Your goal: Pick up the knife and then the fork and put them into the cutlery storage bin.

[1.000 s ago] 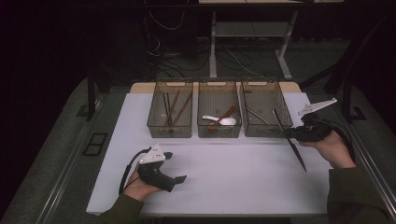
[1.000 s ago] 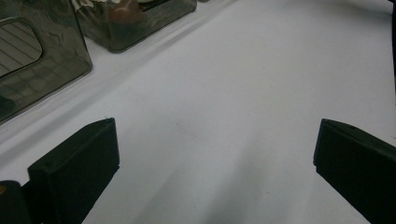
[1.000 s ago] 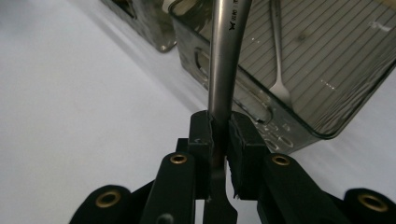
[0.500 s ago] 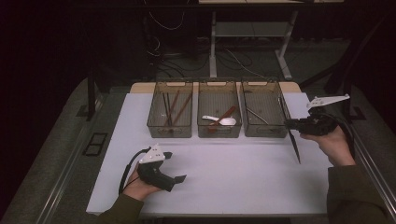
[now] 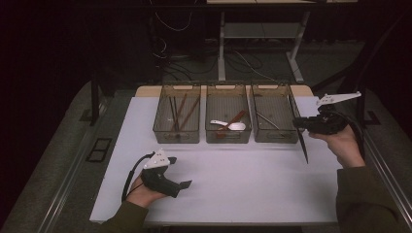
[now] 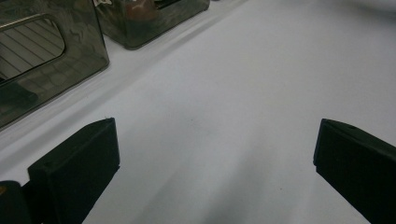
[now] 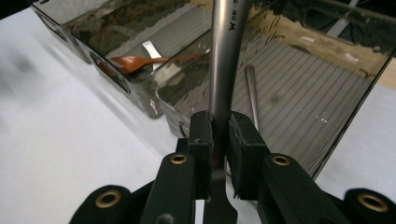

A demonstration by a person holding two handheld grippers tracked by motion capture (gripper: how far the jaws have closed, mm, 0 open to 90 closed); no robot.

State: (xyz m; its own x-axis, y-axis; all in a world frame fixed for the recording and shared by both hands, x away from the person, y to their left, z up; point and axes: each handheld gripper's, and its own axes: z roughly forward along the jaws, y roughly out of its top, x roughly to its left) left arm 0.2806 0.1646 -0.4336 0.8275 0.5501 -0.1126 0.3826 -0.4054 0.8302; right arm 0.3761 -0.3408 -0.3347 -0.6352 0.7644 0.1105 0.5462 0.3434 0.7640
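right gripper clamped on knife, now nearer right bin | left gripper open, unmoved on table

The desk had a plain white top. Three clear, smoky bins stood on it in a row along its far edge, close side by side: a left bin, a middle bin and a right bin. The left gripper rested on the near part of the desk, well apart from the bins.
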